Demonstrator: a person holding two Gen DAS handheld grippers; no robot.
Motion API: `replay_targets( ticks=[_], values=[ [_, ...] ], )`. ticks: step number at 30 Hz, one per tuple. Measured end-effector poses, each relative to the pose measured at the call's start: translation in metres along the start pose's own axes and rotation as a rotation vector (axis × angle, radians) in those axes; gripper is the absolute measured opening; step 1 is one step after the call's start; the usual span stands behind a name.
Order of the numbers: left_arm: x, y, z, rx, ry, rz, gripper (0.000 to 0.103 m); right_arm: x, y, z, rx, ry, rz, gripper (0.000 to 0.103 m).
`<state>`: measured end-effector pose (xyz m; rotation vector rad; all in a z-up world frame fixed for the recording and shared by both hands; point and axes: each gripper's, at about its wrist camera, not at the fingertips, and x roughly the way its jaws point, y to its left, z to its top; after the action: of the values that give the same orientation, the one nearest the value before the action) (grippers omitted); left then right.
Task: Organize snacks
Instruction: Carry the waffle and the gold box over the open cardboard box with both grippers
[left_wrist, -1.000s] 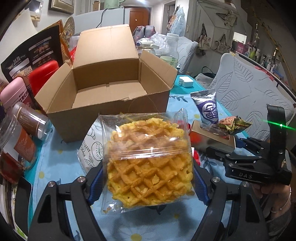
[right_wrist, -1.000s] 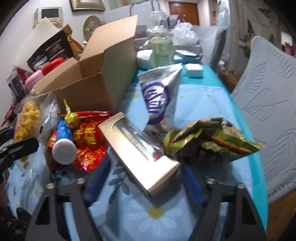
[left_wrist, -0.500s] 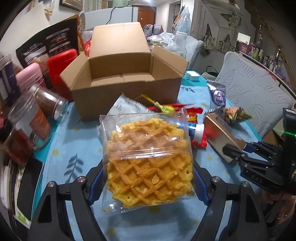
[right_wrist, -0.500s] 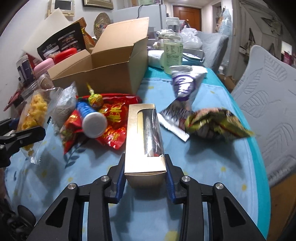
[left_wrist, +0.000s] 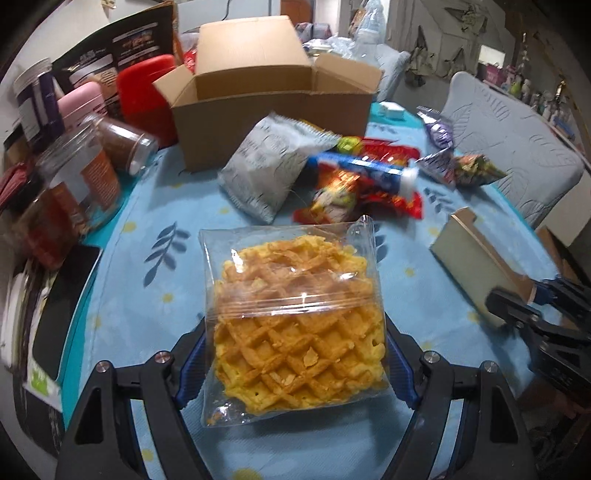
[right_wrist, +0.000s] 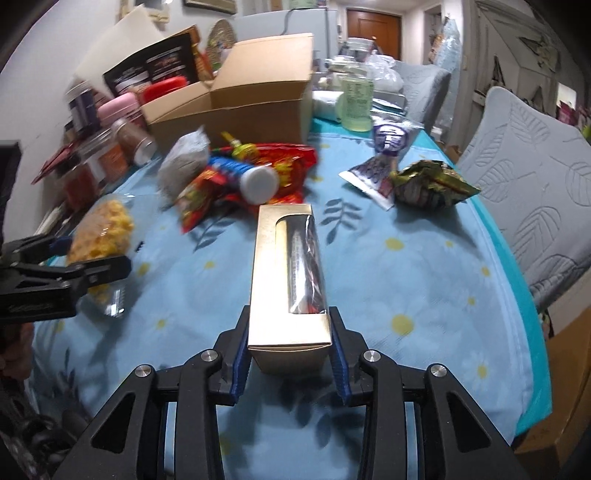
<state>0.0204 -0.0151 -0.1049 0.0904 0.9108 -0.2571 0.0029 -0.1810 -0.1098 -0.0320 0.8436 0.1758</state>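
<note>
My left gripper (left_wrist: 293, 354) is shut on a clear bag of waffle (left_wrist: 295, 317) and holds it above the blue tablecloth; it also shows in the right wrist view (right_wrist: 99, 236). My right gripper (right_wrist: 290, 354) is shut on a gold window box (right_wrist: 288, 280), which also shows in the left wrist view (left_wrist: 476, 266). An open cardboard box (left_wrist: 273, 96) stands at the back. Before it lie a grey pouch (left_wrist: 266, 166), a red snack bag (right_wrist: 280, 162), a blue tube (left_wrist: 362, 170), a purple packet (right_wrist: 388, 144) and a green crinkled packet (right_wrist: 432, 184).
Jars (left_wrist: 74, 177), a pink bottle (left_wrist: 79, 103) and a red container (left_wrist: 144, 88) crowd the left side. A black phone (left_wrist: 62, 310) lies at the left edge. A grey padded chair (right_wrist: 532, 177) stands to the right. A green bottle (right_wrist: 356, 103) stands behind the box.
Both grippers have pulled back from the cardboard box toward the near table edge, each still holding its item. The snack pile now lies farther ahead of them.
</note>
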Motion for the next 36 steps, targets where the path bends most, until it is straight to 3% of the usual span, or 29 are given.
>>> replay_targets(
  ticks=[5, 8, 10, 12, 20, 22, 23, 25, 31, 36],
  values=[
    [0.010, 0.009, -0.004, -0.020, 0.036, 0.015, 0.080, 0.009, 0.017, 0.001, -0.057, 0.014, 0.016, 0.039],
    [0.016, 0.014, -0.005, -0.037, 0.048, 0.004, 0.082, 0.019, 0.017, 0.004, -0.059, 0.033, 0.009, 0.046],
    [0.019, 0.013, -0.004, -0.021, 0.055, 0.003, 0.087, 0.023, 0.018, 0.007, -0.060, 0.036, 0.004, 0.051],
    [0.023, 0.010, -0.004, 0.008, 0.059, 0.021, 0.103, 0.027, 0.017, 0.009, -0.058, 0.042, -0.001, 0.058],
    [0.027, 0.013, -0.003, -0.005, 0.037, 0.014, 0.103, 0.037, 0.015, 0.016, -0.063, 0.047, -0.005, 0.060],
    [0.024, 0.014, -0.003, -0.006, 0.020, 0.018, 0.096, 0.039, 0.016, 0.018, -0.069, 0.046, -0.005, 0.059],
    [0.022, 0.012, -0.003, -0.005, 0.015, 0.019, 0.087, 0.040, 0.016, 0.019, -0.071, 0.042, -0.007, 0.057],
    [0.021, 0.012, -0.001, -0.003, 0.018, 0.014, 0.083, 0.040, 0.017, 0.021, -0.070, 0.037, -0.004, 0.038],
    [0.018, 0.016, 0.002, -0.017, 0.019, -0.022, 0.079, 0.040, 0.026, 0.025, -0.079, 0.038, 0.034, 0.037],
    [0.007, 0.020, 0.005, -0.025, 0.000, -0.027, 0.079, 0.034, 0.038, 0.031, -0.081, 0.031, 0.114, 0.037]
  ],
)
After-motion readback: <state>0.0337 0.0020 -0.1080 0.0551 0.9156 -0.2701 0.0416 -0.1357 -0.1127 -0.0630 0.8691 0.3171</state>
